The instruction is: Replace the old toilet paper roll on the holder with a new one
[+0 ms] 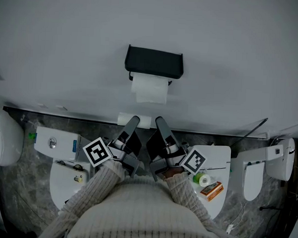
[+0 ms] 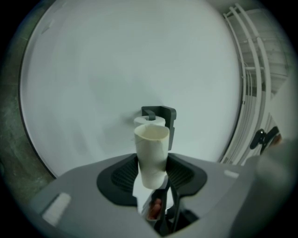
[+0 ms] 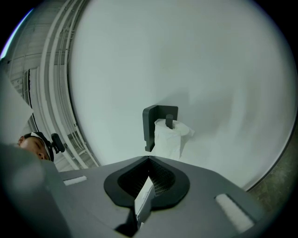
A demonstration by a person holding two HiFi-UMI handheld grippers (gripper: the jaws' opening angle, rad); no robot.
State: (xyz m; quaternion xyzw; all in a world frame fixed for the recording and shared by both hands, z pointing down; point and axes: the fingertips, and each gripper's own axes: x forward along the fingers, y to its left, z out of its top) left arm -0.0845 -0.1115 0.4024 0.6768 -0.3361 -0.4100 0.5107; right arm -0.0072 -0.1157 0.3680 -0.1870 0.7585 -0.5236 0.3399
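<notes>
In the head view, both knit-sleeved forearms reach forward side by side, left gripper (image 1: 131, 124) and right gripper (image 1: 161, 124) just below the black holder (image 1: 154, 61), which carries a paper roll (image 1: 149, 89). The left gripper view shows its jaws clamping a bare cardboard tube (image 2: 151, 155) below the holder. The right gripper view shows jaws pressed together, aimed up at the holder.

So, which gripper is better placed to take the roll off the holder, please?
Probably the right gripper, pinching only a thin white strip; the left gripper is full, clamped on a tube.
</notes>
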